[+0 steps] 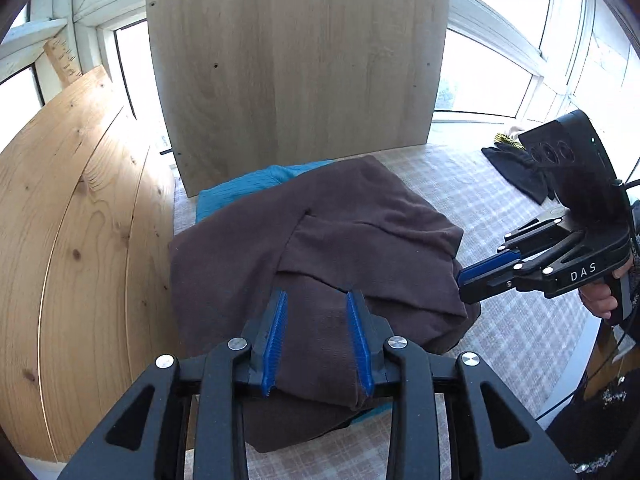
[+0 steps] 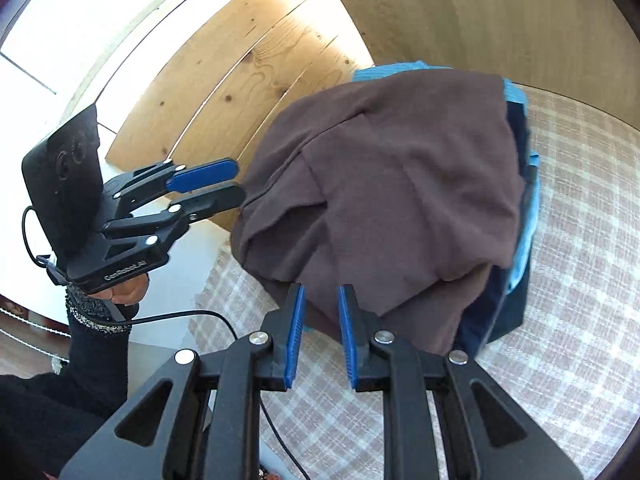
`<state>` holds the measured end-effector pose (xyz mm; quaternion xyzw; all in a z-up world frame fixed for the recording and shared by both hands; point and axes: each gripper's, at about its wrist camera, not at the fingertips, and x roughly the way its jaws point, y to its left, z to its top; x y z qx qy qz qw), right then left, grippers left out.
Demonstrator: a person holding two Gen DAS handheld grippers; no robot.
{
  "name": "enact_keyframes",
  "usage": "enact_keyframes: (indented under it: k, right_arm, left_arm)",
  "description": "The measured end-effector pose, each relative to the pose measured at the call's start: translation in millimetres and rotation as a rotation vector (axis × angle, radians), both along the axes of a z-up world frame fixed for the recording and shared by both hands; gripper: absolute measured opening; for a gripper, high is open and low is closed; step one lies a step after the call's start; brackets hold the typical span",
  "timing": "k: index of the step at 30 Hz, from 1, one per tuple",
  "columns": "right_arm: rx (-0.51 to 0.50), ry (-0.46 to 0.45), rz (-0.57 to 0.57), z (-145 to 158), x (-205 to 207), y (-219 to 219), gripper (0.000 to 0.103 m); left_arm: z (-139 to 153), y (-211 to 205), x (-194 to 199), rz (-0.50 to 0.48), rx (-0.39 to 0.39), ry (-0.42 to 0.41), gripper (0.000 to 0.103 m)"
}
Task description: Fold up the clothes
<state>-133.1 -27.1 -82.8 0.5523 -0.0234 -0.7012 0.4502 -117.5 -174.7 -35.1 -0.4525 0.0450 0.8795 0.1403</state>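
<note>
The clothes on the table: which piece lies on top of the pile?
The brown garment lies on top, folded. The light blue one shows only at the edges beneath it; the black item lies apart.

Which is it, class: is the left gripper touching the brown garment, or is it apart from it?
Cannot tell. In the left wrist view the left gripper has open jaws over the brown garment; the right wrist view shows its tips at the garment's edge, but neither contact nor a gap shows plainly.
</note>
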Motion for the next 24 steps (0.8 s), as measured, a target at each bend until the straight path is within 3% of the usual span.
enact_keyframes:
  k: [4, 8, 12, 15, 17, 24]
  right_arm:
    - [0.064, 0.151, 0.113, -5, 16, -47, 0.022]
    - [0.109, 0.264, 0.167, -13, 15, -77, 0.019]
    - [0.115, 0.293, 0.206, -15, 8, -90, 0.017]
    - [0.083, 0.267, 0.345, -11, 26, -96, 0.011]
    - [0.118, 0.295, 0.399, -7, 35, -96, 0.011]
    - [0.109, 0.339, 0.286, 1, 12, -86, 0.011]
  left_arm:
    - [-14, -15, 0, 0.053, 0.033, -0.067, 0.029]
    - [-22, -29, 5, 0.101, -0.003, -0.091, 0.028]
    - [-28, -41, 0, 0.125, 0.030, -0.110, 0.029]
    - [-36, -47, -9, 0.128, 0.065, -0.138, 0.029]
    - [-41, -48, -16, 0.119, 0.076, -0.155, 0.029]
    - [-30, -43, -17, 0.098, 0.062, -0.131, 0.029]
